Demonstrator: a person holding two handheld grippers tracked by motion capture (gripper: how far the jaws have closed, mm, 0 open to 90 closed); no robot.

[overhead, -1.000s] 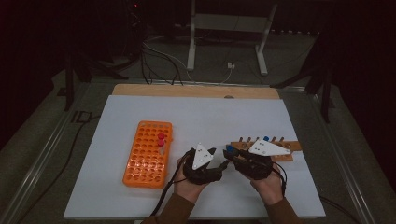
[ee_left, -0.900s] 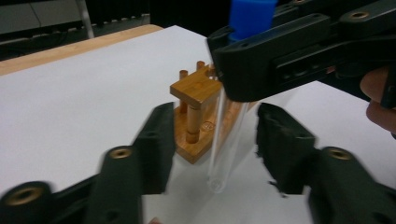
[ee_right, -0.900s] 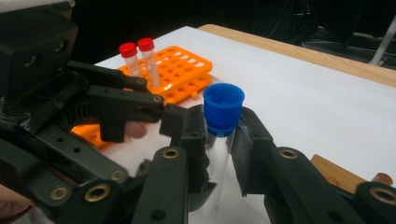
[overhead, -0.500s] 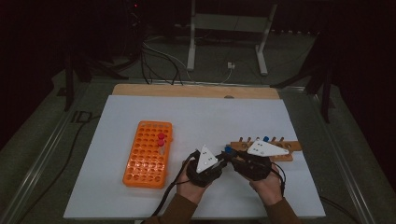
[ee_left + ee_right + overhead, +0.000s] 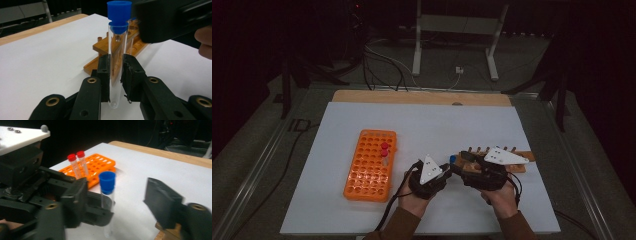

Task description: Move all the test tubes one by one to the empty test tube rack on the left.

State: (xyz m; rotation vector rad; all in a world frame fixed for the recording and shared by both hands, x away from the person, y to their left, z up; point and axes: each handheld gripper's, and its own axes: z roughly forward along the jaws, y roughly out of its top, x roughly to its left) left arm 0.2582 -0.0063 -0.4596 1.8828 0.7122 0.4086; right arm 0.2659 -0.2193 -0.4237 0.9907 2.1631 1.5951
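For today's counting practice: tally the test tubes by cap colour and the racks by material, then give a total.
Blue-capped tube, clamped in the left gripper: 1
Red-capped tubes in the orange rack: 2
Orange plastic rack: 1
Wooden rack: 1
Total: 5

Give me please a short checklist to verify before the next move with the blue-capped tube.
1. Left gripper shut on the blue-capped tube: ok.
2. Tube upright: ok.
3. Blue cap seated on the tube: ok.
4. Right gripper free of the tube, its jaws having just been opening: ok.
5. Free holes in the orange rack beside the two red-capped tubes: ok.
6. Tube bottom lifted off the table: cannot tell.
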